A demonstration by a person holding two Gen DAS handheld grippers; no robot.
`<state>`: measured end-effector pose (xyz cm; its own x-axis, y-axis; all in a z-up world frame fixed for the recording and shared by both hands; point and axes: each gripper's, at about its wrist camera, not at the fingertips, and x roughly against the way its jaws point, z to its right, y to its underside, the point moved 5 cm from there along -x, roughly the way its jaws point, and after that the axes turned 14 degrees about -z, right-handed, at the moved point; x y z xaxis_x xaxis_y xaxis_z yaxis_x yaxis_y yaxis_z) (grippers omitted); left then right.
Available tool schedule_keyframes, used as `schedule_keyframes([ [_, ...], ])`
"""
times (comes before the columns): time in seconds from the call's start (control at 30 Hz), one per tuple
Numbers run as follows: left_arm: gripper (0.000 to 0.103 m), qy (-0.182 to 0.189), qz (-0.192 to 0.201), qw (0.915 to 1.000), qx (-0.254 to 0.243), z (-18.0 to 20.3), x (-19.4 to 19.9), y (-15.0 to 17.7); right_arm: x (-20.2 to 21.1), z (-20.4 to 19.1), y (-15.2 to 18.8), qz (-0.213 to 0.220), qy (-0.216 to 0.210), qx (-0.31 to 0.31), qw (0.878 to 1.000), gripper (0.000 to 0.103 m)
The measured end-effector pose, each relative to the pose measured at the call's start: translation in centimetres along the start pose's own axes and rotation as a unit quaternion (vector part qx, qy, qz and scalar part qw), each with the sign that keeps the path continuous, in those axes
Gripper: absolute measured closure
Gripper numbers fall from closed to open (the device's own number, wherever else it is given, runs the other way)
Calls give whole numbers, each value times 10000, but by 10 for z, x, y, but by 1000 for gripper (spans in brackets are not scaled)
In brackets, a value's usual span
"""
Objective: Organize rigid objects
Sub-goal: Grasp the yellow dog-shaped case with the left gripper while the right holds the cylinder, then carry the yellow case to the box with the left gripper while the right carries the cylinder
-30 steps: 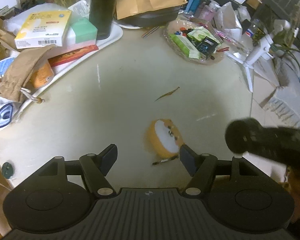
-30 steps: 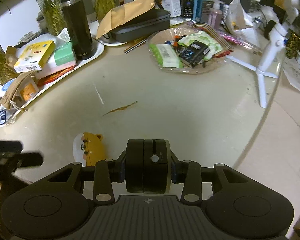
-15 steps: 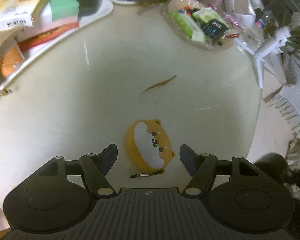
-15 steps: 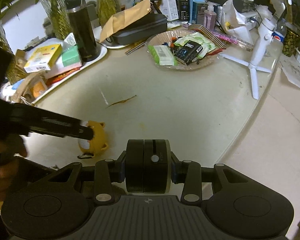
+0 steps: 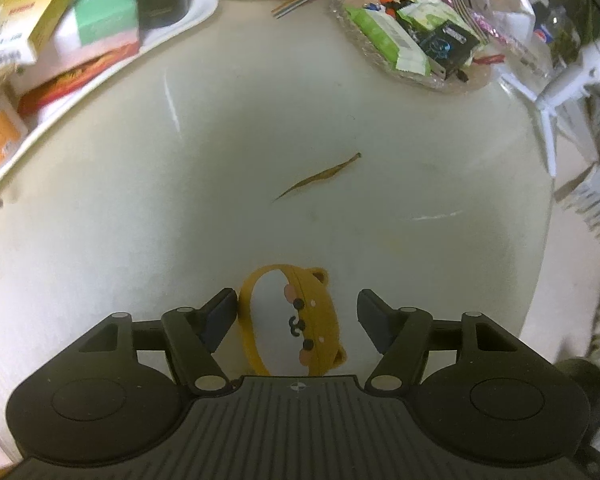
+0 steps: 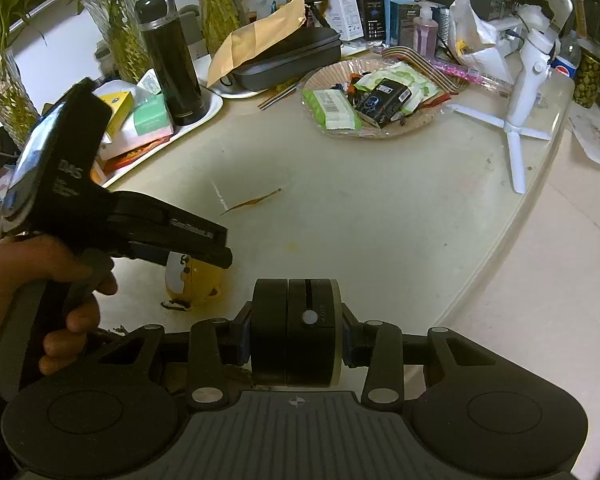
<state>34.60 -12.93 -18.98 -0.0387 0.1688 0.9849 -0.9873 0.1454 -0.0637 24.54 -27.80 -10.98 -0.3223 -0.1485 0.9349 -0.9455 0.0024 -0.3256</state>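
Observation:
A yellow bear-faced round case (image 5: 316, 320) stands on edge on the cream table (image 5: 260, 128). My left gripper (image 5: 298, 308) points steeply down around it and its jaws are closing. The left finger is close against the case's rim; the right finger (image 5: 374, 314) stands clear of it. In the right wrist view the same case (image 6: 194, 284) shows under the left gripper's black body (image 6: 112, 220), held by a hand (image 6: 40, 280). My right gripper (image 6: 296, 344) is shut on a black round puck (image 6: 296, 332) with an off switch on its rim, held above the table's near edge.
A white tray (image 5: 172, 36) with boxes lies at the back left, and a black flask (image 6: 172, 68) stands on it. A glass dish (image 5: 464, 82) of packets sits at the back right. A dry leaf (image 5: 320, 176) lies mid-table. A white tripod (image 6: 520, 92) stands near the right edge.
The left gripper came down and forward over the yellow case, which now sits between its fingers, and the fingers have drawn in slightly. The right gripper keeps the black puck, almost still.

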Motion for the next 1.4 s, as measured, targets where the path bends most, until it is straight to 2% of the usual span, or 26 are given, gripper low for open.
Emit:
schedule_keyframes([
  [0.13, 47, -398, 4, 9989, -251, 5, -8, -2, 0, 1, 1, -5, -10, -8, 10000, 60],
  [0.5, 48, -736, 136, 9958, -527, 12, -8, 2, -2, 1, 0, -32, 0, -14, 10000, 60],
  [0.67, 50, -647, 186, 9962, -544, 12, -6, 2, -4, 1, -1, -54, 21, -16, 10000, 60],
  [0.97, 50, -552, 557, 9959, -441, 9, 22, -1, -4, 0, -1, -29, 27, -29, 10000, 60],
  [1.23, 50, -331, 712, 9962, -377, 2, 48, 3, -3, 0, -2, 25, 22, -109, 9999, 60],
  [1.4, 50, -114, 740, 9967, -302, -6, 65, 11, 0, -4, -2, 42, -132, -113, 9998, 60],
])
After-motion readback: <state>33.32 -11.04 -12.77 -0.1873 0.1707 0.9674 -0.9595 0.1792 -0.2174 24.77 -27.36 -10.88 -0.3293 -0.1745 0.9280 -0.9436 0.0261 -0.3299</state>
